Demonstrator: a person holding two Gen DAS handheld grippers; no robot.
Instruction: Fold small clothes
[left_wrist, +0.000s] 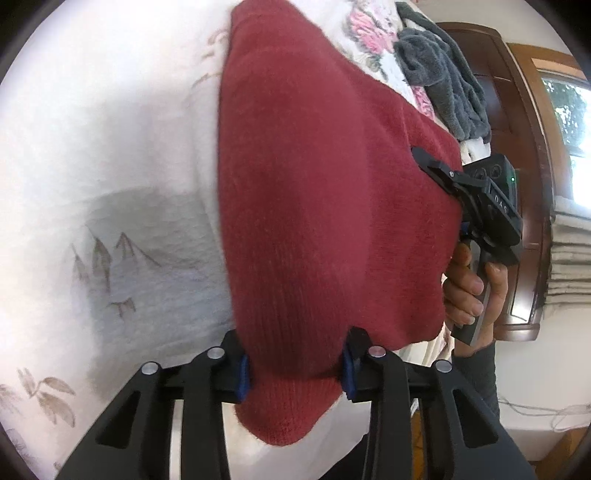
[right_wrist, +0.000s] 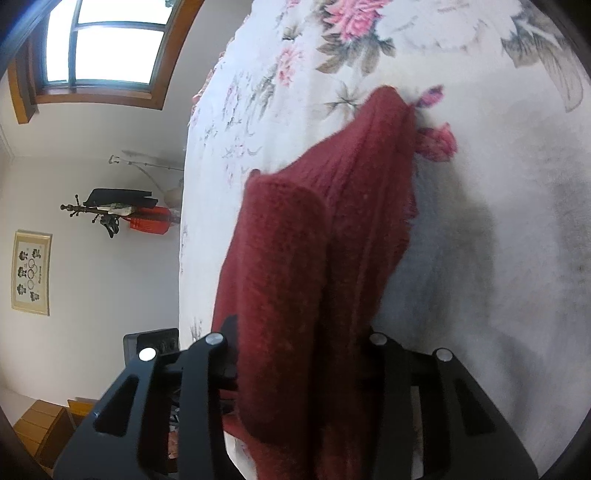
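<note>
Both jaws are clamped on the same red knitted garment (left_wrist: 325, 206): the left gripper (left_wrist: 293, 369) pinches a bunched edge of the knit between its blue-padded fingers (left_wrist: 242, 376), and the right gripper (right_wrist: 299, 354) has a thick fold of the same fabric filling the space between its two fingers, which press against it from either side. In the left wrist view the garment spreads out from the left gripper across the bed (left_wrist: 92, 155), whose white cover carries faint grey leaf prints and pink flowers, and reaches the right gripper (left_wrist: 419, 155), whose black fingertip lies on the knit's far side edge. A hand (left_wrist: 469, 291) grasps that gripper's handle, with a dark sleeve (left_wrist: 480, 369) at the wrist. A grey fleece item (left_wrist: 439, 77) lies heaped farther up the bed, near its edge, apart from the red knit. In the right wrist view the garment rises from the jaws in a doubled fold and its far end rests on the flowered cover. Beyond the bed's edge stand a window (right_wrist: 103, 48), a coat rack (right_wrist: 110, 214) and a framed picture (right_wrist: 31, 273) on the wall.
</note>
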